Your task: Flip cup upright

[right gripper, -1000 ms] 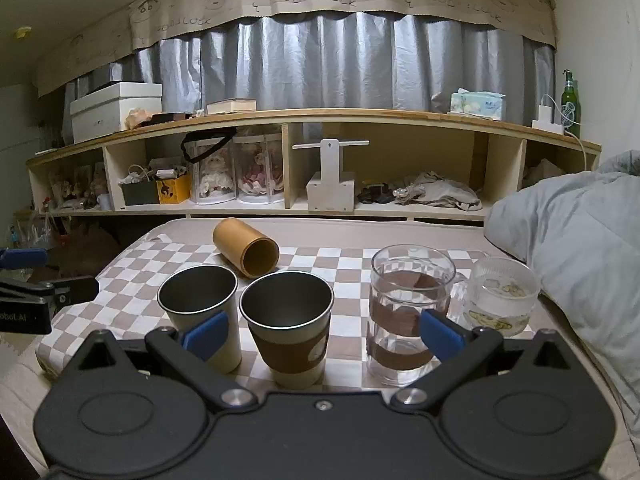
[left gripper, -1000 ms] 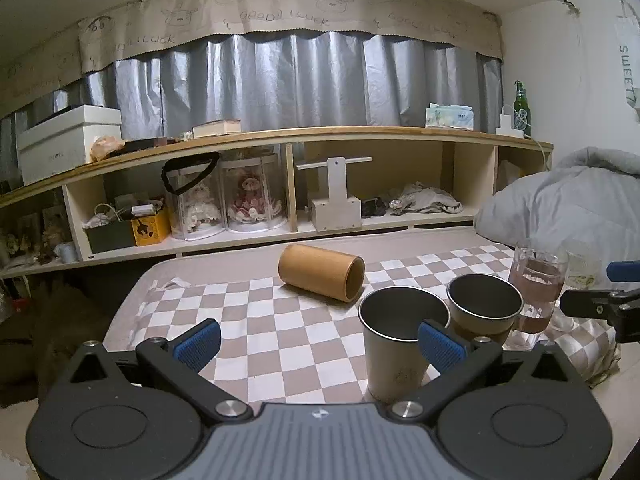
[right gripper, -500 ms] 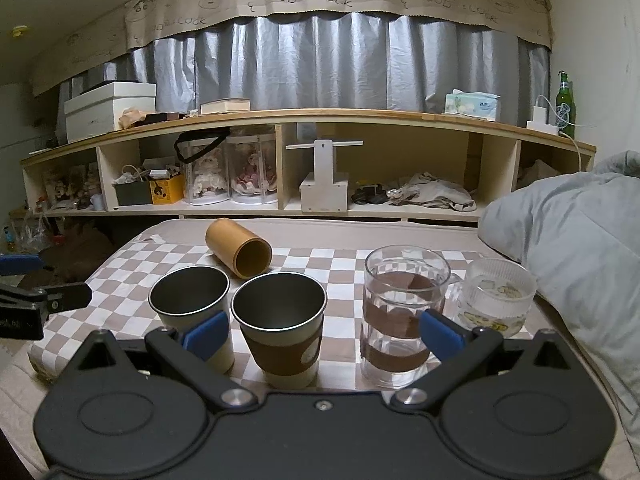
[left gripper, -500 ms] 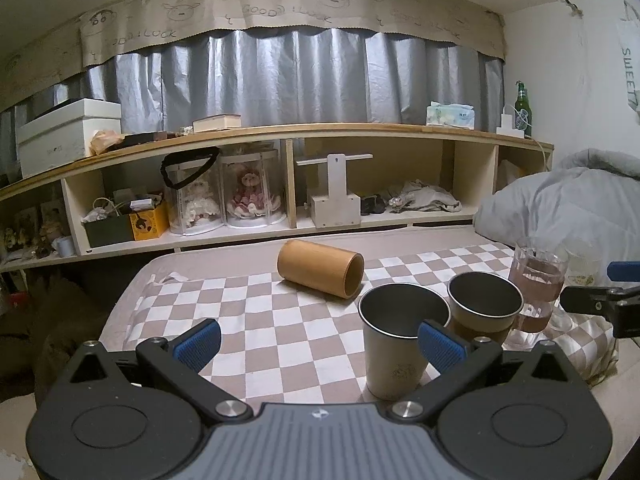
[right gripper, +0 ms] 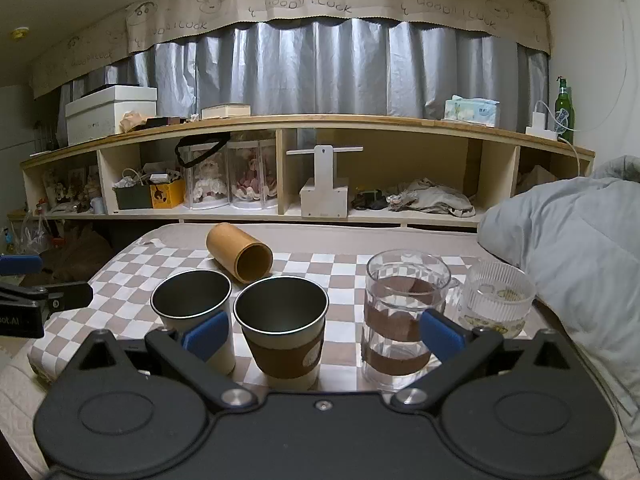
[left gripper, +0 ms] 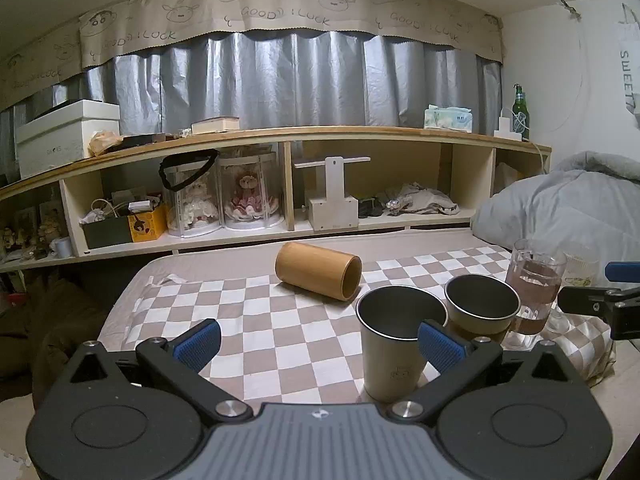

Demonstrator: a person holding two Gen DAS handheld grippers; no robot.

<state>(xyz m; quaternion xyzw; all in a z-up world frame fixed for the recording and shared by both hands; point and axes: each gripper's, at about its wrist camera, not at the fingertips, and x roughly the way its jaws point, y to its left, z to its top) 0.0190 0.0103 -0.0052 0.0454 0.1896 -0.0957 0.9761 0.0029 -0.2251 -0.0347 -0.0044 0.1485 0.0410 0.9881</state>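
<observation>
A tan bamboo cup (left gripper: 318,270) lies on its side on the checkered cloth (left gripper: 248,316), mouth facing right and toward me; it also shows in the right wrist view (right gripper: 240,252). My left gripper (left gripper: 319,345) is open and empty, well in front of the cup. My right gripper (right gripper: 323,336) is open and empty, behind the upright cups. The right gripper's fingers (left gripper: 592,300) show at the right edge of the left wrist view; the left gripper's fingers (right gripper: 44,296) show at the left edge of the right wrist view.
Upright on the cloth: a plain steel cup (left gripper: 394,346), a steel cup with a brown sleeve (right gripper: 282,330), a glass (right gripper: 404,320) and a ribbed clear cup (right gripper: 496,300). A grey duvet (right gripper: 568,240) lies right. A cluttered low shelf (left gripper: 280,184) runs behind.
Both views have shifted slightly, the cups sitting a little lower and nearer. Nothing on the cloth has moved and both grippers stay open.
</observation>
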